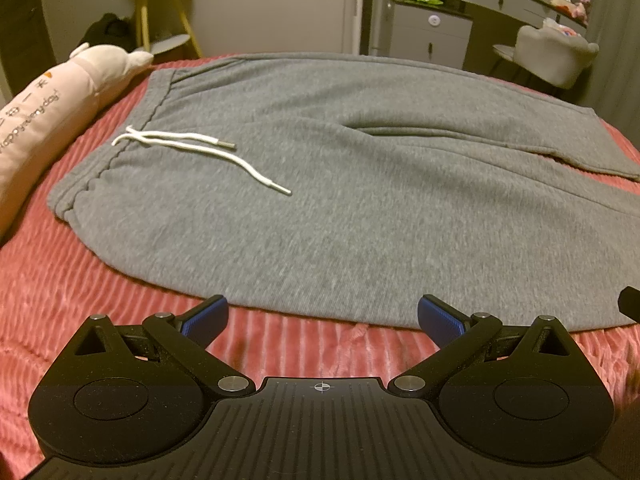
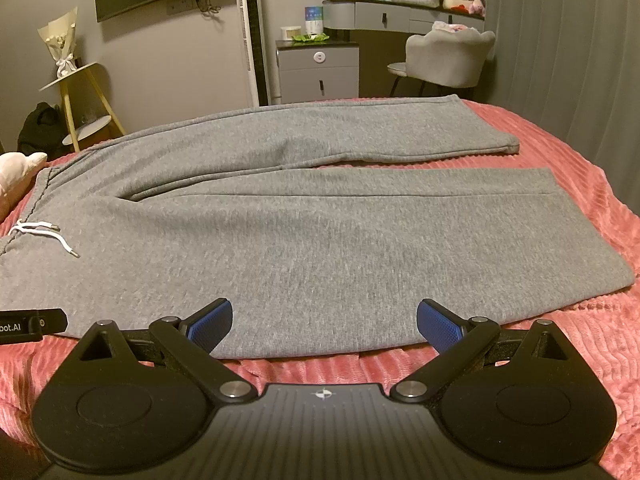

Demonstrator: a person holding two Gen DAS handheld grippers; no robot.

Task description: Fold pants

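Grey sweatpants (image 1: 340,200) lie flat and spread out on a pink ribbed bedspread (image 1: 100,300), waistband to the left with a white drawstring (image 1: 192,148) on top. The two legs run to the right, slightly apart (image 2: 360,220). My left gripper (image 1: 322,320) is open and empty at the near edge of the pants, by the upper leg. My right gripper (image 2: 324,322) is open and empty at the near edge of the near leg. The tip of the left gripper shows at the left of the right wrist view (image 2: 32,326).
A pink plush pillow (image 1: 48,112) lies left of the waistband. Beyond the bed stand a yellow-legged side table (image 2: 80,104), a grey cabinet (image 2: 320,72), a grey chair (image 2: 448,60) and a vanity desk (image 2: 400,12).
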